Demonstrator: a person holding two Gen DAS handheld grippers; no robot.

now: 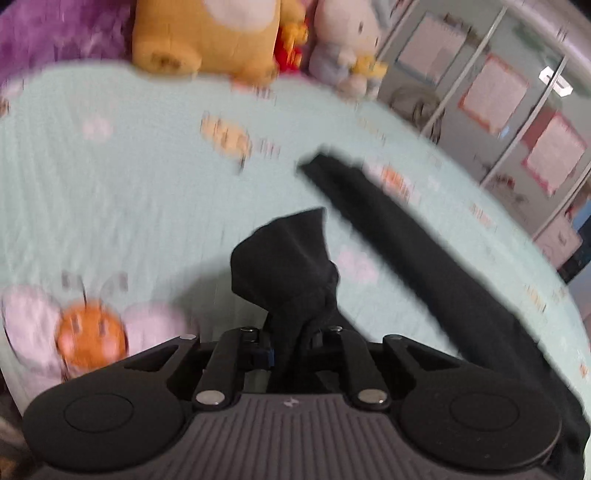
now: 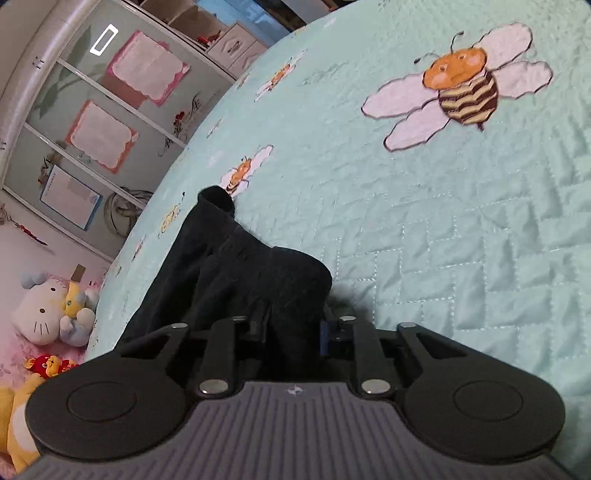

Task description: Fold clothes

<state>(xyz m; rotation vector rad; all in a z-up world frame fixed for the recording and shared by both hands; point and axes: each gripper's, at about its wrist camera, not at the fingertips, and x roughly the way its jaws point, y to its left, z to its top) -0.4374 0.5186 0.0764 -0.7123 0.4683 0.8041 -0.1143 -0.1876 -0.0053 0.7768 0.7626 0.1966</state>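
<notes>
A black garment (image 1: 406, 236) lies on a light green quilt with bee prints (image 1: 147, 184). In the left wrist view, which is motion-blurred, my left gripper (image 1: 295, 332) is shut on a bunched corner of the black garment, and a long strip of it runs off to the right. In the right wrist view my right gripper (image 2: 291, 325) is shut on another bunched part of the black garment (image 2: 229, 266), which trails back and left over the quilt (image 2: 443, 240). The fingertips of both grippers are hidden by cloth.
Plush toys line the bed's far edge: a yellow one (image 1: 207, 33) and a white one (image 1: 347, 48), also in the right wrist view (image 2: 44, 310). A glass-door cabinet (image 2: 92, 110) with pink papers stands beyond the bed. A large bee print (image 2: 461, 85) marks the quilt.
</notes>
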